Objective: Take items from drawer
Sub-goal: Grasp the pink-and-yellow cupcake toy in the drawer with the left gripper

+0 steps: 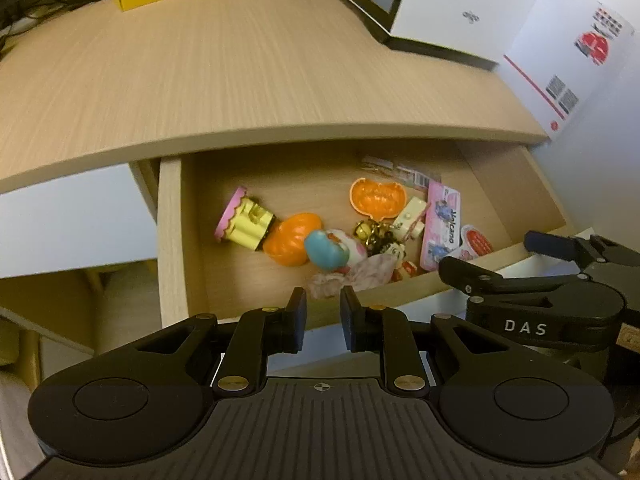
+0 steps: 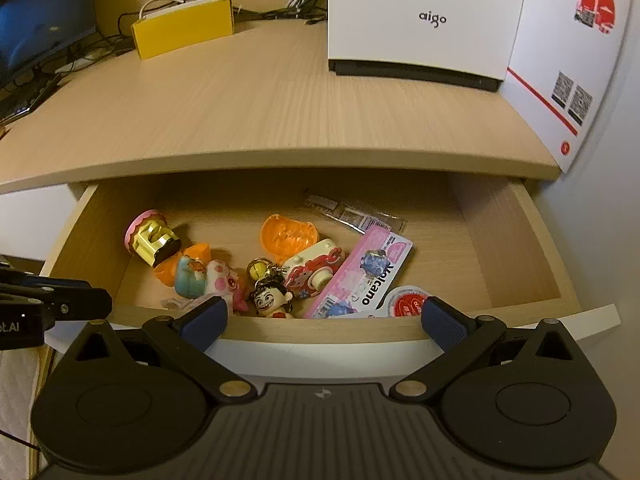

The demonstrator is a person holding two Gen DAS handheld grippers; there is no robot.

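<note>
The light wooden drawer stands pulled out beneath the pale wood-grain desk top, its contents exposed and none yet lifted. The items lie clustered toward the near front wall: a pink-and-gold ruffled toy, an orange plastic pumpkin shell, a small grinning figurine keychain, a cream-and-red toy camera, and a pink "Volcano" card packet.

The right gripper hovers just above the drawer's front edge, jaws spread wide and empty, judged ready to descend on an item. The left gripper waits near the front edge too, jaws nearly closed with a narrow gap, grasping nothing.

On the desk's far side stand a yellow cardboard box, a white "aigo" carton and cables.
</note>
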